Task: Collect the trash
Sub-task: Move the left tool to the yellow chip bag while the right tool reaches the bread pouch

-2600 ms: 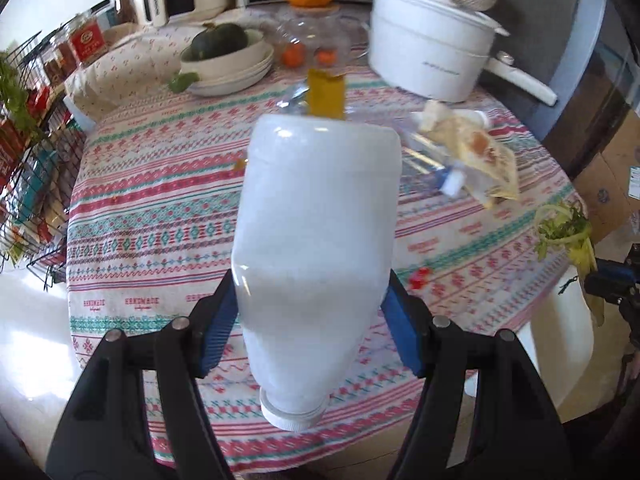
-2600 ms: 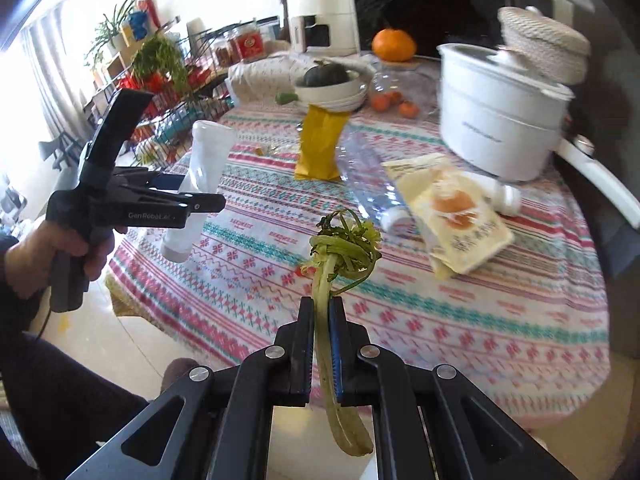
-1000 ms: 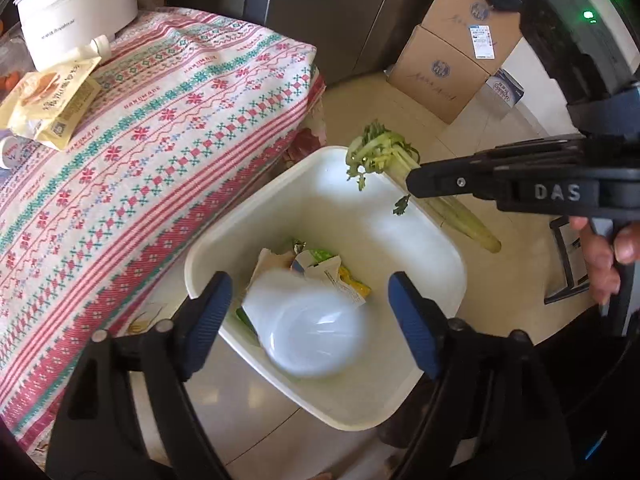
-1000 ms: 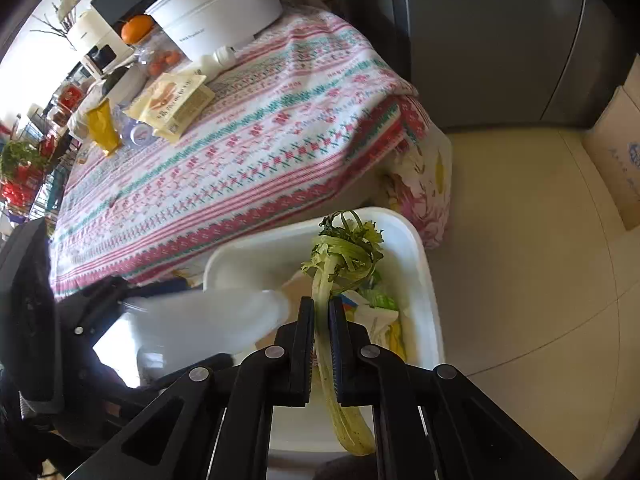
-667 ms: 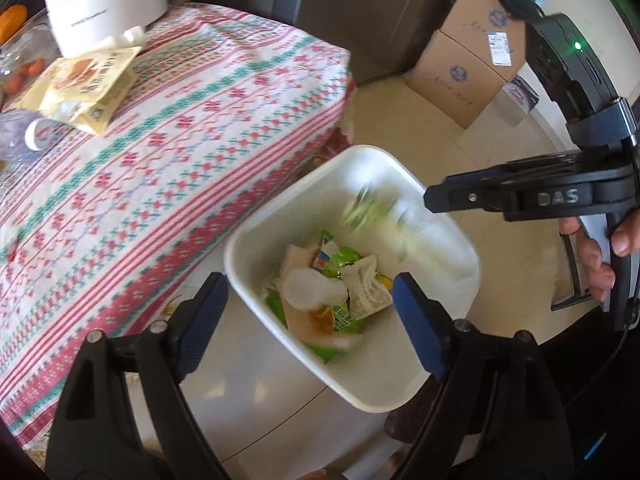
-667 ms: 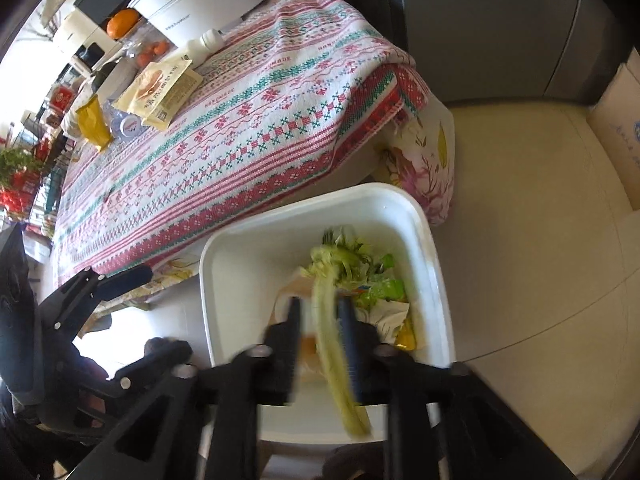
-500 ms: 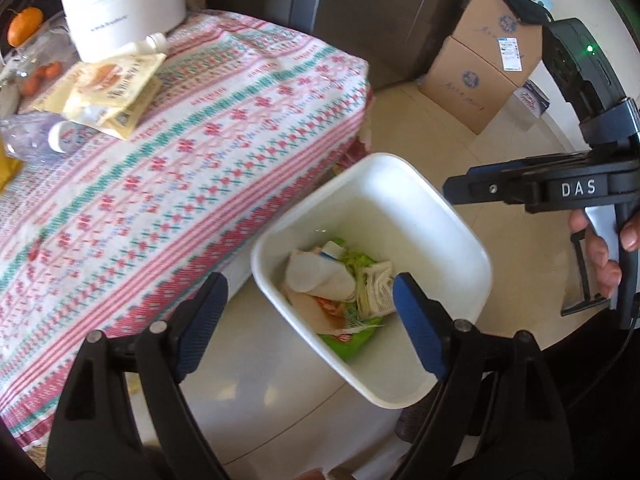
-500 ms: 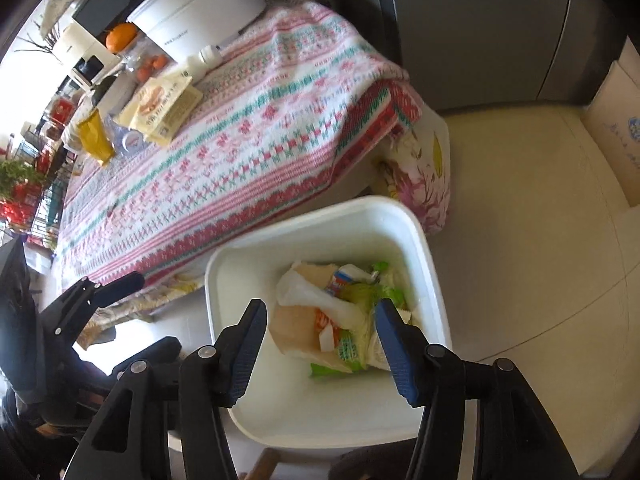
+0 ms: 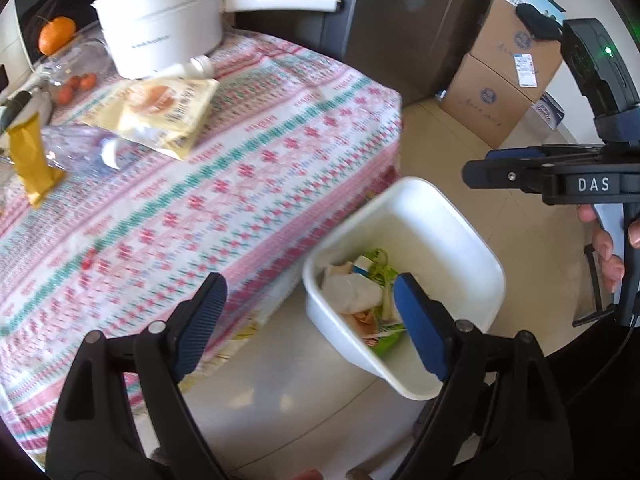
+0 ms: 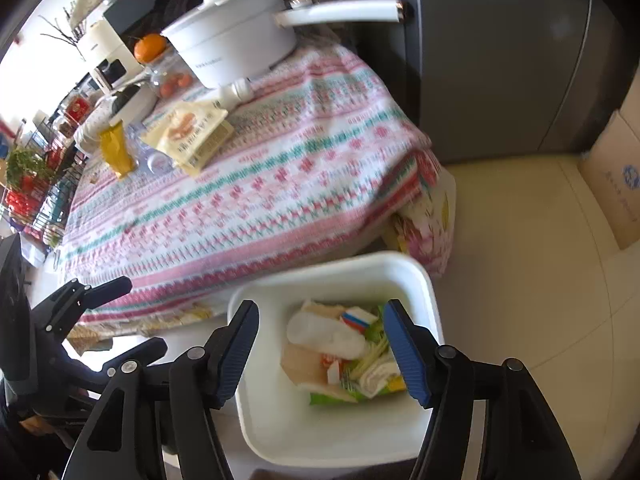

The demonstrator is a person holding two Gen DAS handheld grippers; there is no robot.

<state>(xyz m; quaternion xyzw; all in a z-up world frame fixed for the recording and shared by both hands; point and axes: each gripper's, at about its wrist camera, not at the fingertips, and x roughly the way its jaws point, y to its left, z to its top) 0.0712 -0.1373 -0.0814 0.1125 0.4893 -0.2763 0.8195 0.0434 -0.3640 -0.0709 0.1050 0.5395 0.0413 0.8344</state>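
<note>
White bin sits below both empty, wide-open grippers; remaining snack packet lies near the table's far edge (left gripper nearer).

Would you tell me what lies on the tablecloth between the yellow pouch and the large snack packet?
In the left wrist view, a clear plastic bottle lies on its side between the yellow pouch and the snack packet, partly tucked under the packet.
</note>
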